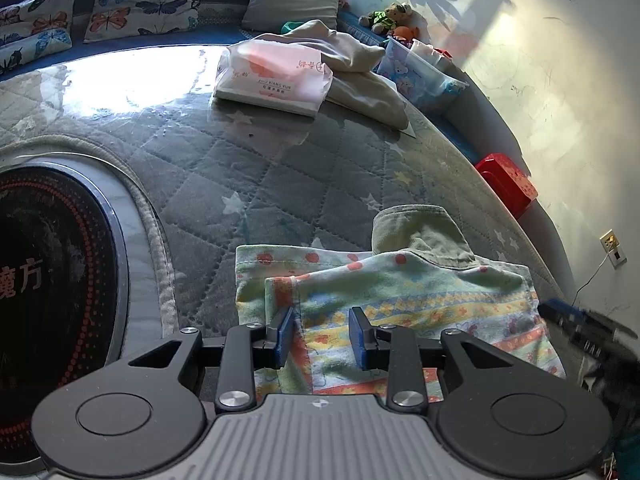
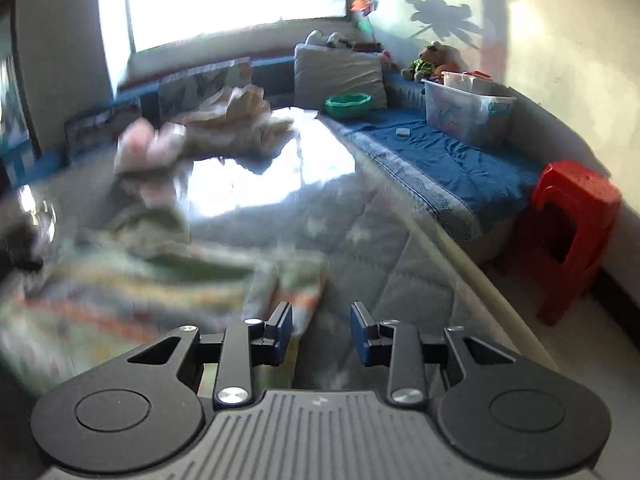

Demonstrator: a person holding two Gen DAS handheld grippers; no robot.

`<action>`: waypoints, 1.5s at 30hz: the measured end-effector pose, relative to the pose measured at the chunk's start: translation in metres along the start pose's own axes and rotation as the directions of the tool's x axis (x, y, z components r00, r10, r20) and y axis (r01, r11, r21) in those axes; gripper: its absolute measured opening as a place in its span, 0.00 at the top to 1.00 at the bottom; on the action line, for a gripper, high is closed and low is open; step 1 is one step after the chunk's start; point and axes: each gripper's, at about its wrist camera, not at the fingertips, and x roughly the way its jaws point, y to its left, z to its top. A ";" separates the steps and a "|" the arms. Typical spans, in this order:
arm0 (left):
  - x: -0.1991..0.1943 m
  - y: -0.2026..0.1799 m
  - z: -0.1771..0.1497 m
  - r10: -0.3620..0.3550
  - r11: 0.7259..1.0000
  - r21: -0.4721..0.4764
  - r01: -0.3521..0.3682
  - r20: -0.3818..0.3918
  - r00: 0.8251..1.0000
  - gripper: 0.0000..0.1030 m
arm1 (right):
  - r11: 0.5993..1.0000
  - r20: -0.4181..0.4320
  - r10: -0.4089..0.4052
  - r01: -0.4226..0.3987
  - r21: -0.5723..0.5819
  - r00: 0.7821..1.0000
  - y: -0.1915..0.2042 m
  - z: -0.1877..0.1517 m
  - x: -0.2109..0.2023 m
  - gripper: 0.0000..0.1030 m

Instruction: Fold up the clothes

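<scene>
A patterned garment [image 1: 400, 312], pale green with orange dots and yellow and orange bands, is found lying on the grey quilted mattress [image 1: 248, 168] near its front edge, partly folded, with a plain olive-green piece [image 1: 420, 232] showing at its far side. The left gripper [image 1: 322, 336] is held low over the garment with its blue pads spread apart; cloth is seen between them but is not pinched. The right gripper [image 2: 320, 334] is likewise spread and empty, positioned at the right edge of the garment [image 2: 132, 288], which is blurred in that view. A white and pink packet [image 1: 272, 76] and cream cloth [image 1: 352, 68] are noted farther back on the mattress, well apart from the garment. A red stool [image 2: 568, 232] stands beside the bed.
</scene>
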 end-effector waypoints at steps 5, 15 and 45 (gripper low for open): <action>-0.002 -0.002 0.000 0.009 1.000 0.007 -0.009 0.003 1.000 0.67 | 0.996 0.017 -0.061 0.061 -0.057 0.998 0.007 -0.017 -0.016 0.59; -0.028 -0.027 -0.011 -0.027 0.997 0.076 0.025 0.034 0.999 0.64 | 0.988 0.037 -0.082 0.086 -0.125 0.996 0.018 -0.042 -0.048 0.42; -0.047 -0.047 -0.066 -0.021 0.976 0.216 0.009 0.054 0.998 0.59 | 0.964 0.230 -0.122 0.170 -0.204 0.966 0.054 -0.055 -0.080 0.00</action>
